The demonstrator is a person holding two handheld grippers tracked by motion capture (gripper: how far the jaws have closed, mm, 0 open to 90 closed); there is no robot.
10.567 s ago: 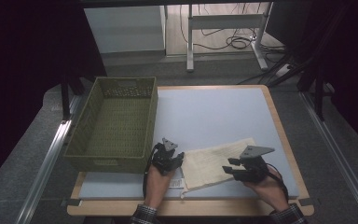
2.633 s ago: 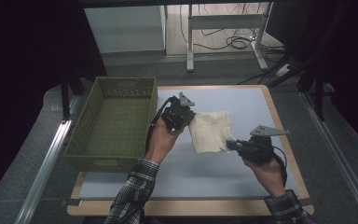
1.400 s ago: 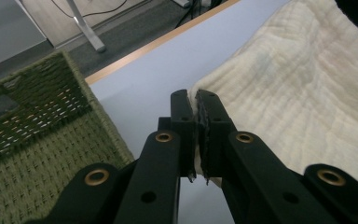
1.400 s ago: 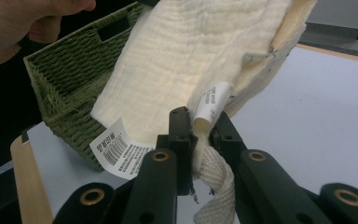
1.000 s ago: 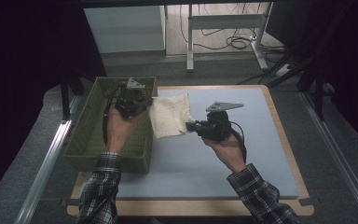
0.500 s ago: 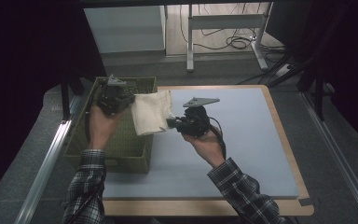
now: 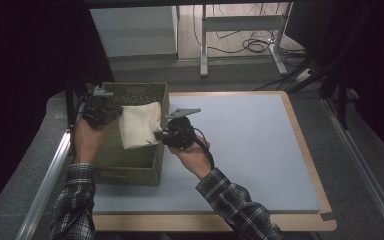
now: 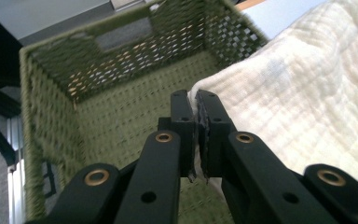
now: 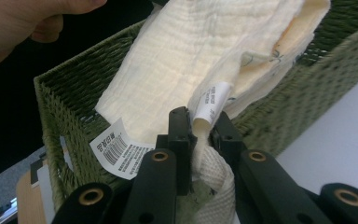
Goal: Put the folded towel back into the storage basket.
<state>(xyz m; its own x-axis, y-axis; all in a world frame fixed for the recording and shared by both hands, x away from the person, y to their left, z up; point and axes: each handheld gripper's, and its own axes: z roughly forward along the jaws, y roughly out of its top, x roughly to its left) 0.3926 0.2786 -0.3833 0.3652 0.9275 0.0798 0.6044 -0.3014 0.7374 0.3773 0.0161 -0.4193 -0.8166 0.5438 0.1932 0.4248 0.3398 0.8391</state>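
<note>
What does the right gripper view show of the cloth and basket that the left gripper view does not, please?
The right gripper view shows two tags on the cloth: a barcode label hanging at its lower edge and a small care tag by the right gripper, plus part of a hand at upper left. The left gripper view shows the basket's bare woven floor and a handle slot in its far wall, with the left gripper pinching a cloth edge. Both share the cream cloth, the green basket, and jaws shut on fabric.

Black grippers (image 7: pixel 156 134), brass-ringed screw holes, trailing cables, plaid flannel sleeves (image 7: pixel 235 207)
</note>
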